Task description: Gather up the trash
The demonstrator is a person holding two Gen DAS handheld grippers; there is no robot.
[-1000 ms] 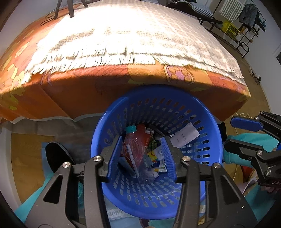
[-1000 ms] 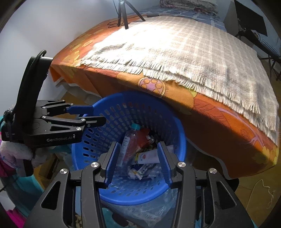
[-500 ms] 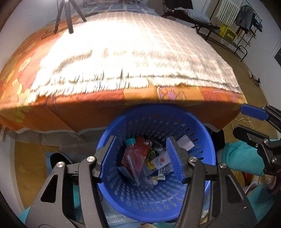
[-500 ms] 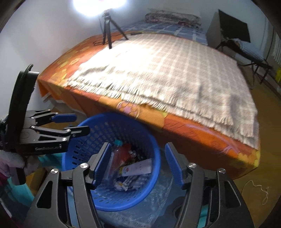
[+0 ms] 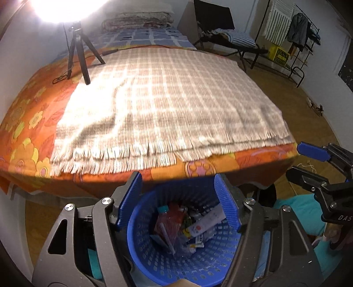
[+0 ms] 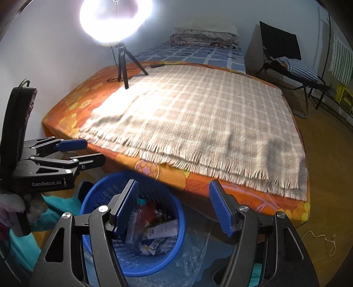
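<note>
Both grippers have risen and pulled back from the basket since a second ago, so the whole bed now shows instead of only its near edge. The bed, covered in an orange flowered sheet, fills most of each view. A beige checked blanket with a fringed edge lies across it. A black tripod stands on the bed's far left corner under a bright ring light. On the floor just beside the foot of the bed sits a round blue plastic laundry basket with slotted walls. Inside it lies the collected trash: a clear plastic bottle with a teal cap, a white tube, and small wrappers. The left gripper hangs above the basket, jaws wide apart and empty. The right gripper hangs beside it, jaws likewise spread and holding nothing.
</note>
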